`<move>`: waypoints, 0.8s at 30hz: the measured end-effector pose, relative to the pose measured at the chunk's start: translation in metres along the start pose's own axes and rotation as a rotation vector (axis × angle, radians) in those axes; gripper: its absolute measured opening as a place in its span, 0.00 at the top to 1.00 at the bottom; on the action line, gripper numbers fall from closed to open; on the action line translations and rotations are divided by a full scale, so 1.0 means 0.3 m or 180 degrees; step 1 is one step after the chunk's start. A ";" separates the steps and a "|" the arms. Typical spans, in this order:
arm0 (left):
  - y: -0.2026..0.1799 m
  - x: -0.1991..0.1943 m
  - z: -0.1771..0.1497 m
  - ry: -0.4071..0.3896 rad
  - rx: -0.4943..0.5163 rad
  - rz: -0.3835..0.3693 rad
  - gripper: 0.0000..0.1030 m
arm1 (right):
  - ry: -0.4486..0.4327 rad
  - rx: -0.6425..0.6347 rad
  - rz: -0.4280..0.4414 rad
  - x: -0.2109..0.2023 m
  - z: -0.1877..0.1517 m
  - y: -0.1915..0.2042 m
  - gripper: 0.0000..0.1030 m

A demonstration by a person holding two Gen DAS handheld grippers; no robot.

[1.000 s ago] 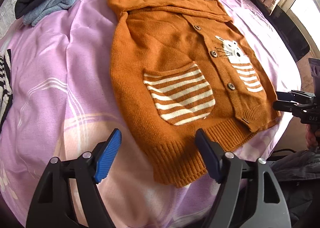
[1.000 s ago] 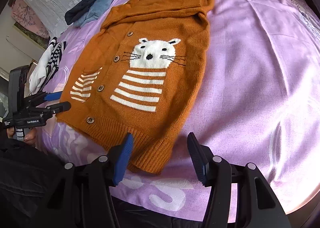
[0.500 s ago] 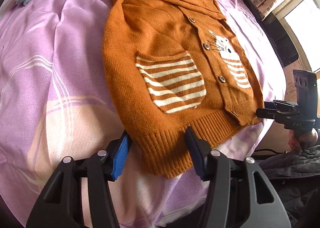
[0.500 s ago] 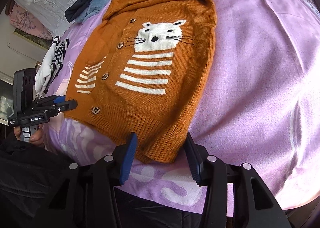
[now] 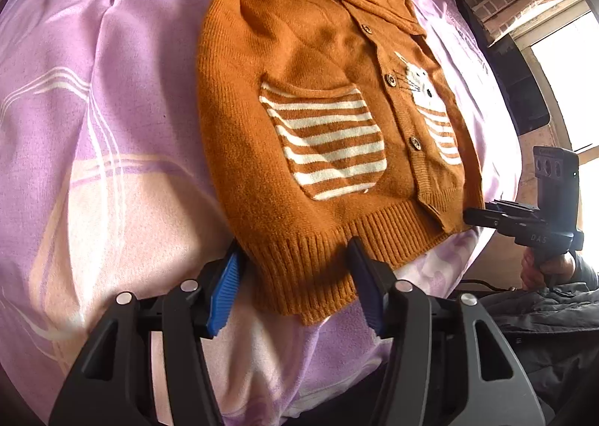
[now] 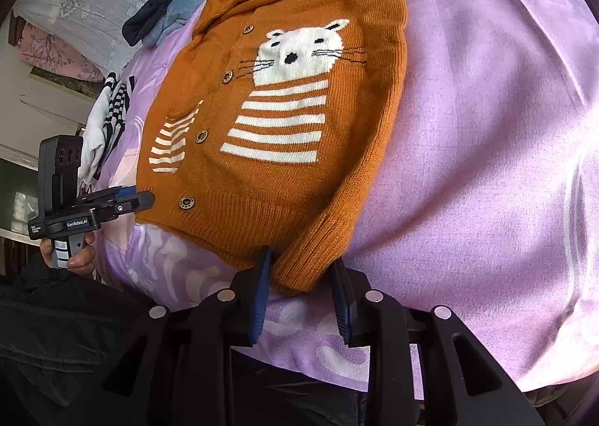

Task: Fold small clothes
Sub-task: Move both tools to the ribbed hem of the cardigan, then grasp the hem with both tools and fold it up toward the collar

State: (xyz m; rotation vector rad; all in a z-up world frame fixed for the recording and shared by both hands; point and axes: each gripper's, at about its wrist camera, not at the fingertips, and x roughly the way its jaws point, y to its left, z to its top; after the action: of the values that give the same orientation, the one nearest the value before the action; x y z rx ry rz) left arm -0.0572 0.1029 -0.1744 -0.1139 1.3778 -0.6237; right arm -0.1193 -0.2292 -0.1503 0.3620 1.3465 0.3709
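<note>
"GenRoboAI" label on left gripper (image 6: 129,199)

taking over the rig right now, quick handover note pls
Left tool: open, straddling the ribbed hem corner of the orange cardigan; jaws just closed in, then eased a touch.
Right tool: jaws have just been closing, now pinching the other hem corner, which is bunched between the pads.
Cardigan: lies flat, front up and buttoned, on the purple bedsheet, sleeves folded across the top.
Left to do: grip with the left tool, probably lift the hem towards the collar. Blue-and-dark bundle and striped garment wait further back.
</note>
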 end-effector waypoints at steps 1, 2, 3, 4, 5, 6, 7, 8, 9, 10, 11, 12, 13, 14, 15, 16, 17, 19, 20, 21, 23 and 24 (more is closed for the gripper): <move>-0.004 -0.003 0.000 0.0005 0.0016 -0.0037 0.53 | -0.0015 -0.0001 0.0005 -0.004 0.000 0.000 0.79; -0.009 -0.007 -0.001 0.0010 0.0032 -0.0074 0.56 | -0.0032 0.0009 0.0020 -0.007 0.001 -0.001 0.85; -0.011 -0.011 -0.004 0.0008 0.0051 -0.0083 0.58 | -0.0047 0.0024 0.0044 -0.011 0.001 -0.005 0.88; -0.013 -0.014 -0.007 0.0015 0.0069 -0.0106 0.63 | -0.0057 0.0036 0.0069 -0.014 0.000 -0.007 0.89; -0.011 -0.017 -0.011 0.0021 0.0077 -0.0148 0.68 | -0.0064 0.0034 0.0079 -0.016 0.000 -0.009 0.91; -0.010 -0.021 -0.016 0.0028 0.0080 -0.0188 0.70 | -0.0071 0.0028 0.0080 -0.017 0.000 -0.007 0.91; -0.011 -0.022 -0.020 0.0034 0.0091 -0.0206 0.71 | -0.0070 0.0024 0.0085 -0.016 0.001 -0.006 0.91; -0.009 -0.020 -0.024 0.0044 0.0097 -0.0200 0.71 | -0.0058 0.0028 0.0105 -0.015 0.002 -0.011 0.91; -0.003 -0.012 -0.024 0.0061 0.0071 -0.0175 0.69 | -0.0028 0.0052 0.0122 -0.009 0.005 -0.016 0.85; 0.012 0.000 -0.023 0.0085 -0.0007 -0.0158 0.59 | 0.0000 0.0096 0.0116 -0.004 0.005 -0.024 0.79; 0.031 0.007 -0.021 0.0098 -0.0105 -0.0204 0.56 | 0.0000 0.0144 0.0183 -0.003 0.004 -0.030 0.66; 0.045 0.006 -0.019 0.0095 -0.0182 -0.0284 0.56 | -0.0029 0.0165 0.0224 -0.007 0.004 -0.032 0.62; 0.055 0.003 -0.017 0.0094 -0.0251 -0.0335 0.55 | -0.0048 0.0160 0.0201 -0.011 0.002 -0.028 0.62; 0.060 0.001 -0.017 0.0086 -0.0295 -0.0356 0.55 | -0.0053 0.0154 0.0198 -0.013 0.003 -0.027 0.62; 0.059 0.001 -0.019 0.0075 -0.0302 -0.0353 0.56 | -0.0063 0.0159 0.0205 -0.013 0.002 -0.027 0.65; 0.051 -0.001 -0.020 0.0060 -0.0261 -0.0326 0.62 | -0.0070 0.0166 0.0203 -0.014 0.004 -0.029 0.72; 0.041 -0.006 -0.022 0.0037 -0.0189 -0.0308 0.75 | -0.0064 0.0168 0.0211 -0.012 0.004 -0.030 0.89; 0.020 -0.023 -0.023 -0.0031 -0.0061 -0.0280 0.87 | -0.0084 0.0146 0.0233 -0.016 0.008 -0.029 0.92; 0.016 -0.032 -0.022 -0.0058 -0.0022 -0.0269 0.89 | -0.0109 0.0111 0.0224 -0.022 0.009 -0.023 0.93; 0.010 -0.038 -0.021 -0.0081 0.0003 -0.0252 0.90 | -0.0142 0.0072 0.0216 -0.031 0.012 -0.017 0.93; 0.013 -0.052 -0.020 -0.0107 0.0014 -0.0242 0.91 | -0.0230 -0.0007 0.0210 -0.057 0.019 -0.002 0.93; 0.012 -0.060 -0.018 -0.0128 0.0009 -0.0244 0.91 | -0.0280 -0.0037 0.0220 -0.072 0.023 0.004 0.94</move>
State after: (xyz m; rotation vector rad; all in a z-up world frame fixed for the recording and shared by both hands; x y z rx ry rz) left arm -0.0622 0.1159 -0.1613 -0.1769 1.3385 -0.6839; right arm -0.1165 -0.2384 -0.1297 0.4114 1.2476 0.4157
